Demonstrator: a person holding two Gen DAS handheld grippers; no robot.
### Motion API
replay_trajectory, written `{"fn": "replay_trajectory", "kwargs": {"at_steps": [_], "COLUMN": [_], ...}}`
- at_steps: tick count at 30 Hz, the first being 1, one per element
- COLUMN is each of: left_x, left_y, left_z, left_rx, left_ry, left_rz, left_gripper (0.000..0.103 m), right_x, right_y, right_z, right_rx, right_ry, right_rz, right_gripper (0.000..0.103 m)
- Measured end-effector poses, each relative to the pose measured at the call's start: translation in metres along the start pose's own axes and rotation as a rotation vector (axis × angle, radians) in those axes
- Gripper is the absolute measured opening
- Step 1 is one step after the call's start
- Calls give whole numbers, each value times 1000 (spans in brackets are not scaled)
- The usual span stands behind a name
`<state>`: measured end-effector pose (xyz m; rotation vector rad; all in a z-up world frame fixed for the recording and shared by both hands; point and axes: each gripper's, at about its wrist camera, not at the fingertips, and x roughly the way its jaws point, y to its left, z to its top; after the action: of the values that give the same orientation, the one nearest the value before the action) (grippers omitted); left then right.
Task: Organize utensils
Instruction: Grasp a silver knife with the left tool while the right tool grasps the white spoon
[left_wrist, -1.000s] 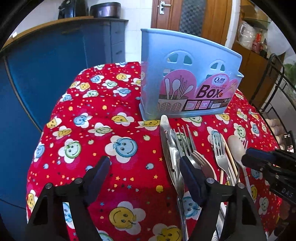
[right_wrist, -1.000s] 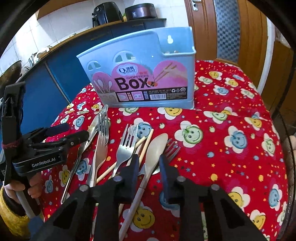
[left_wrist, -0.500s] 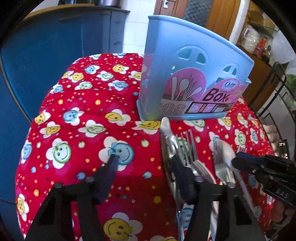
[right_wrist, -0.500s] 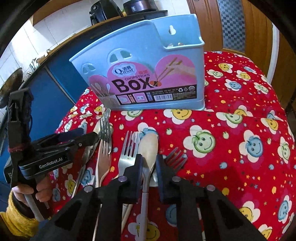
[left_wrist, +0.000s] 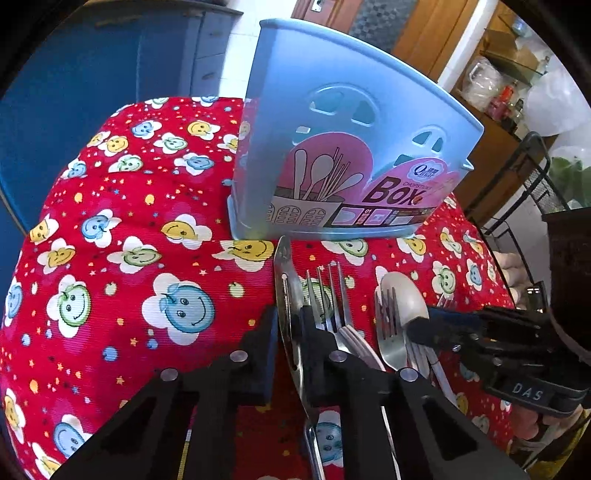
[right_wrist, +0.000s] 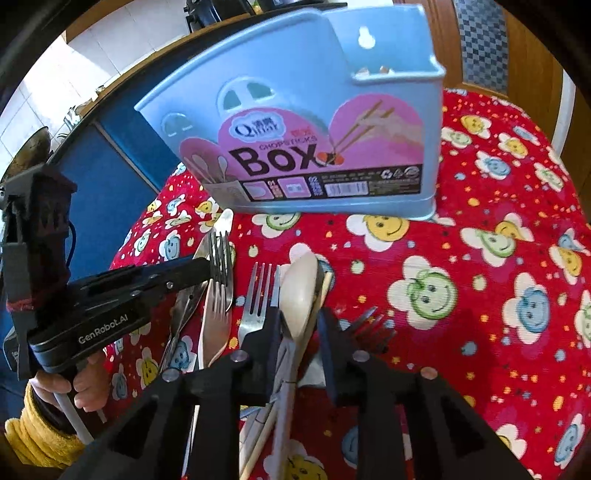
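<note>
A light blue chopsticks box (left_wrist: 332, 147) (right_wrist: 295, 92) stands upright at the back of the red smiley tablecloth (left_wrist: 110, 295). In front of it lie a knife (left_wrist: 286, 288), several forks (left_wrist: 328, 295) (right_wrist: 258, 295), a cream spoon (right_wrist: 301, 288) (left_wrist: 402, 295) and a chopstick (right_wrist: 325, 284). My left gripper (left_wrist: 290, 328) is closing, with the knife blade pinched between its pads. My right gripper (right_wrist: 299, 328) straddles the spoon's neck. Its jaws are opening and a small gap shows on the spoon's right. A dark fork (right_wrist: 369, 328) lies just right of it.
A blue cabinet (left_wrist: 92, 92) stands behind and left of the table. A black wire rack (left_wrist: 535, 177) and wooden doors are at the right. A hand in a yellow sleeve (right_wrist: 48, 435) holds the left gripper's handle. The cloth right of the utensils carries nothing.
The left jaws have narrowed from wide open onto the knife. Both grippers have moved forward toward the box. The right jaws tightened around the spoon, then widened again.
</note>
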<state>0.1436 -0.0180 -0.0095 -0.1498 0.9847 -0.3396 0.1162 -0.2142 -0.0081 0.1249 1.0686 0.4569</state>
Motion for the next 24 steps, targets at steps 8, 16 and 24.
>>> {"fn": "replay_trajectory", "kwargs": {"at_steps": [8,16,24], "left_x": [-14,-14,0], "left_y": [10,16,20], "left_z": [-6,-6,5], "left_rx": [-19,-59,-105], "left_ry": [-36,-16,9], "left_rz": [26,28,-28], "left_gripper": [4,4,5], "right_x": [-5,-4,2], "right_y": [-3,-2,-9], "right_z": [0,-1,11], "right_rx": [24,15,50], "right_ry": [-47,-43,-12], "right_rz": [-41,-73,-19], "right_gripper": [10,9,10]}}
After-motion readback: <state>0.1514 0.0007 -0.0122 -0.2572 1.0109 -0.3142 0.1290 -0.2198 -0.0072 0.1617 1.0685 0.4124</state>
